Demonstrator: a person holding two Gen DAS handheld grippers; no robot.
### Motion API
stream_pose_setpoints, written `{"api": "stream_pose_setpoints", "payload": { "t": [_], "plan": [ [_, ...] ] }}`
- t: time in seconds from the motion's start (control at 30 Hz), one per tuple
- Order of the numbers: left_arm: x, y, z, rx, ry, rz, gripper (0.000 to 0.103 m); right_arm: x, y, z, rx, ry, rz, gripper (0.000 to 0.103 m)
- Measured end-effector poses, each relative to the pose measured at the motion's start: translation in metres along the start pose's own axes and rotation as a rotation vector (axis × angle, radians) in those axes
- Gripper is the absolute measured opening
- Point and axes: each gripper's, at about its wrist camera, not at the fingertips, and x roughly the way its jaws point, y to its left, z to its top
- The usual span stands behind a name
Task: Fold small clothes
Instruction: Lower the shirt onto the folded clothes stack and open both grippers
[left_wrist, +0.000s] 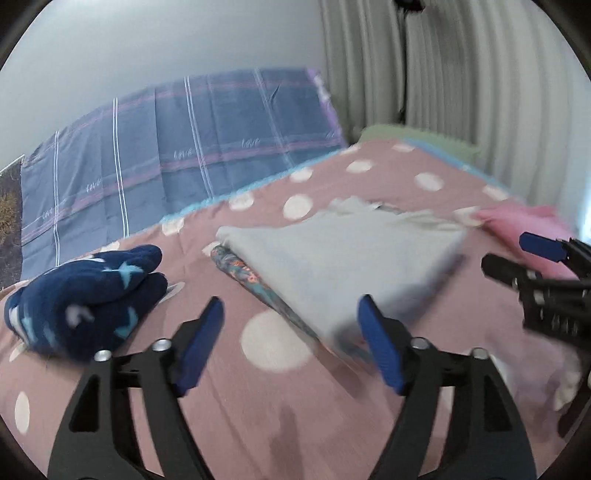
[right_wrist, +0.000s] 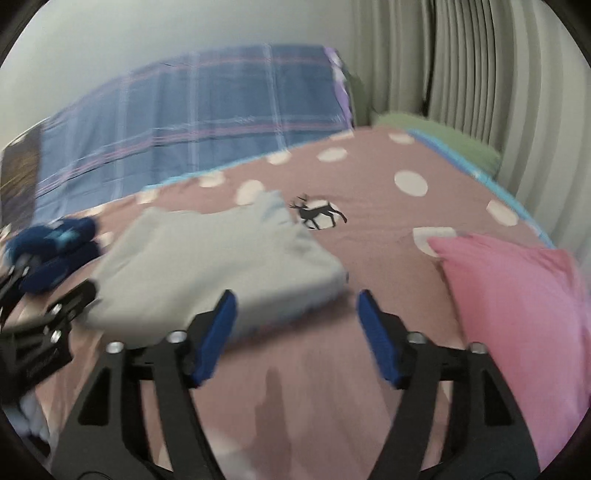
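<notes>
A folded pale grey garment lies on the polka-dot bedspread, on top of a patterned folded piece that shows at its left edge. It also shows in the right wrist view. My left gripper is open and empty, just in front of the garment's near corner. My right gripper is open and empty near the garment's right corner; it appears at the right edge of the left wrist view. Both views are blurred.
Dark blue star-patterned socks lie to the left. A pink cloth lies to the right. A blue plaid cover stands behind the bed, with pleated curtains at the back right. A deer print marks the bedspread.
</notes>
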Motion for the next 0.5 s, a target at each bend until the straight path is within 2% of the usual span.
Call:
{"api": "stream_pose_setpoints", "payload": {
  "t": [0.03,0.1,0.17,0.3,0.43,0.5],
  "plan": [
    [-0.022,-0.005,-0.005,0.0,-0.035,0.021,0.095,-0.021,0.002,-0.008,-0.009,-0.049,0.006,0.087],
    [-0.055,-0.013,-0.011,-0.005,-0.088,0.049,0.101,-0.066,0.005,-0.025,-0.012,-0.159,0.008,0.096],
    [-0.089,-0.02,-0.018,-0.015,-0.128,0.05,0.101,-0.106,0.003,-0.041,0.021,-0.213,0.04,0.099],
    [-0.145,-0.027,-0.029,-0.059,-0.136,0.044,0.101,-0.156,0.003,-0.062,0.075,-0.175,0.127,0.101],
    [-0.19,-0.031,-0.046,-0.078,-0.148,0.048,0.102,-0.196,0.003,-0.078,0.131,-0.163,0.133,0.101],
    [-0.205,-0.034,-0.057,-0.07,-0.117,0.099,0.102,-0.209,0.006,-0.084,0.152,-0.134,0.122,0.101]
  ]
}}
